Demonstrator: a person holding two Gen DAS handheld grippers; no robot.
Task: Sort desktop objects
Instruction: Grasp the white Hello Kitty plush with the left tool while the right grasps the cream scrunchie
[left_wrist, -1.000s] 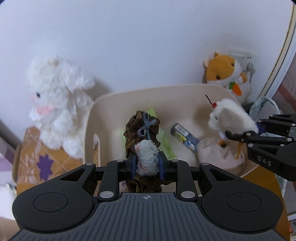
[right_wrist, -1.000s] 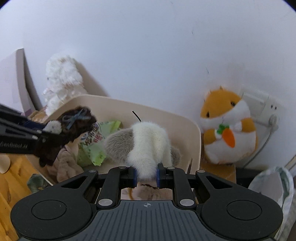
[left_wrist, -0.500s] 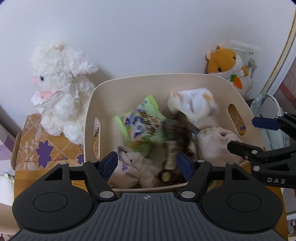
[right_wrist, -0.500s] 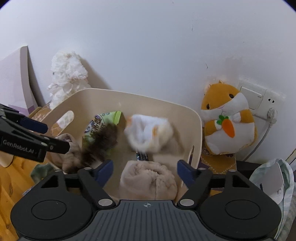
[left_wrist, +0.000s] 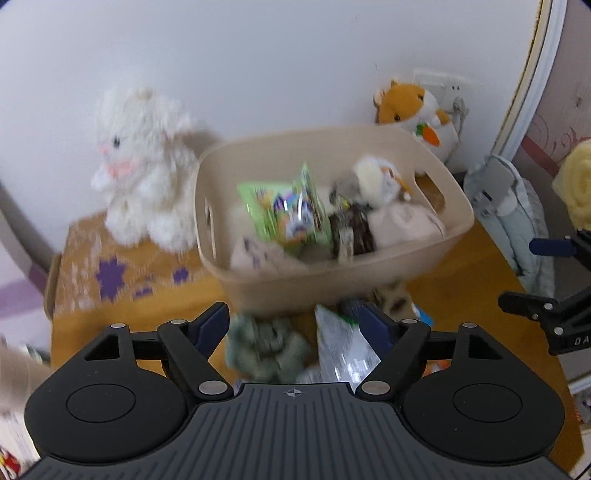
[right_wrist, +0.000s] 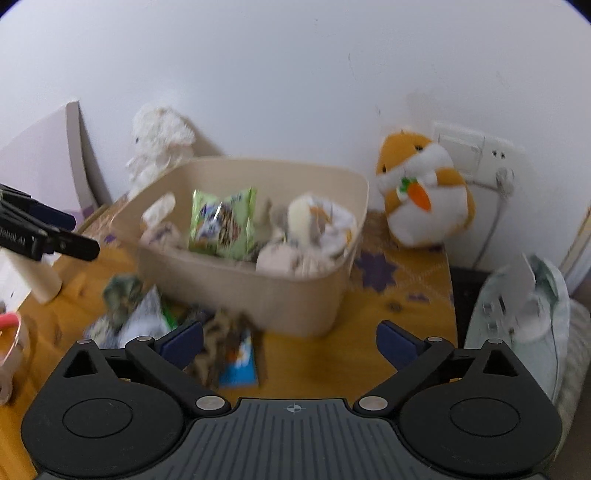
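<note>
In front of the beige bin (left_wrist: 332, 284), we held the left tool (left_wrist: 295, 325) with its jaws spread wide and nothing between them; our right tool (right_wrist: 290, 341) was likewise wide open and empty. Between the left tool's fingers and the bin lay a grey-green fabric lump (left_wrist: 266, 347) and a silvery packet (left_wrist: 341, 347), both on the desk (left_wrist: 469, 273) just in front of the bin's near wall. Under our right tool's left finger sat a camouflage-patterned item (right_wrist: 218, 343) partly over a blue packet (right_wrist: 238, 365), near the bin's front wall.

Inside the bin we saw a green snack bag (left_wrist: 284, 206) standing toward the middle, a small white and orange plush (left_wrist: 380, 181) toward the bin's far right corner, a dark brown plush (left_wrist: 351, 232) just in front of it, and pale cloth bundles (left_wrist: 402, 225) along the bin's right side. The pictures were blurred, so finer detail escaped us.

Left of the bin a white rabbit plush (left_wrist: 144, 166) sat on a patterned box (left_wrist: 110, 266). Behind the bin's right corner, an orange hamster plush (right_wrist: 421, 195) leaned at the wall (right_wrist: 295, 74).
</note>
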